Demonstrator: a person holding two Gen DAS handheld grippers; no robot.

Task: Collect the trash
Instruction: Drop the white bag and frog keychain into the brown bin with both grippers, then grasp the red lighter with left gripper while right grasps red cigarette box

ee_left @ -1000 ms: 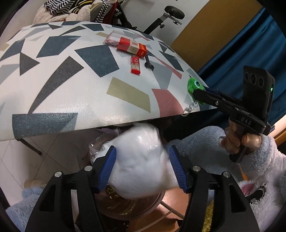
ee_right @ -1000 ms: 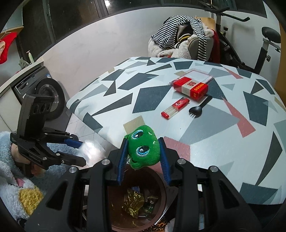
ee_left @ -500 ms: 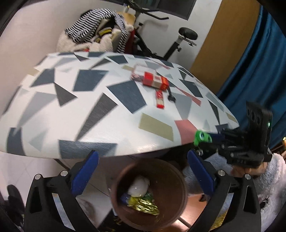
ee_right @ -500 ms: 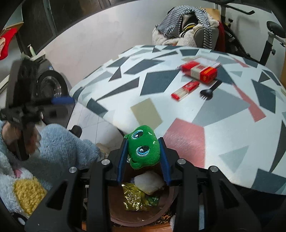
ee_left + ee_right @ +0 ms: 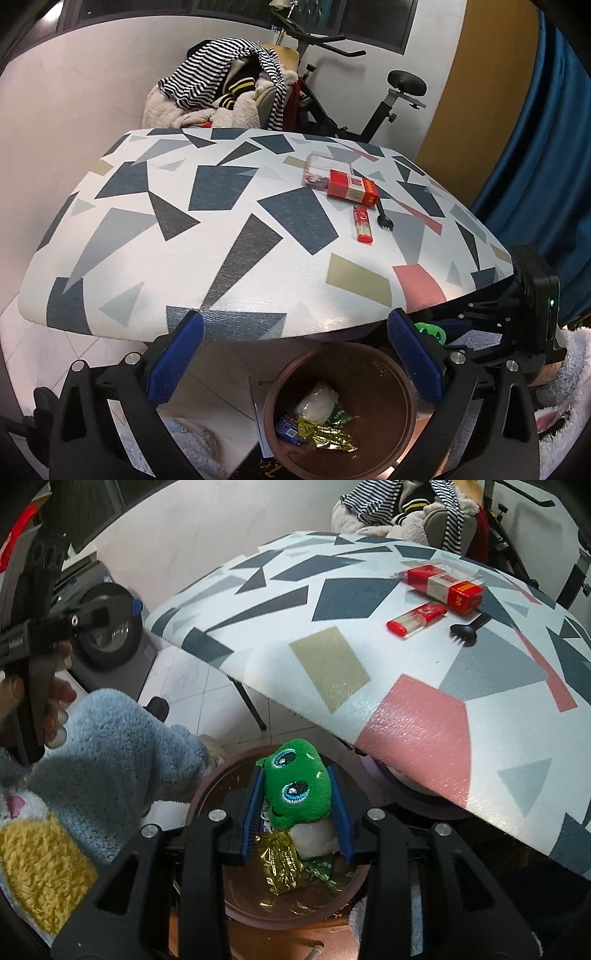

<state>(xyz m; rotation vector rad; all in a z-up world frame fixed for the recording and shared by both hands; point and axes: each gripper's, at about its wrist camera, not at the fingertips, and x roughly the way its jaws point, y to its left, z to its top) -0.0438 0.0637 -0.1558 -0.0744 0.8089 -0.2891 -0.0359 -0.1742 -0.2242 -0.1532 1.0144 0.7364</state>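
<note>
Two grippers | left gripper (image 5: pixel 295 354) wide, empty | right gripper (image 5: pixel 295 808) holding green plush (image 5: pixel 297 788) over bin (image 5: pixel 218 775)

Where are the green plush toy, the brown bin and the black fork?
green plush toy (image 5: pixel 295 788): right wrist view, on its face, between the eyes.
brown bin (image 5: pixel 402 376): left wrist view, on its inner wall.
black fork (image 5: pixel 384 220): left wrist view, on its head.
</note>
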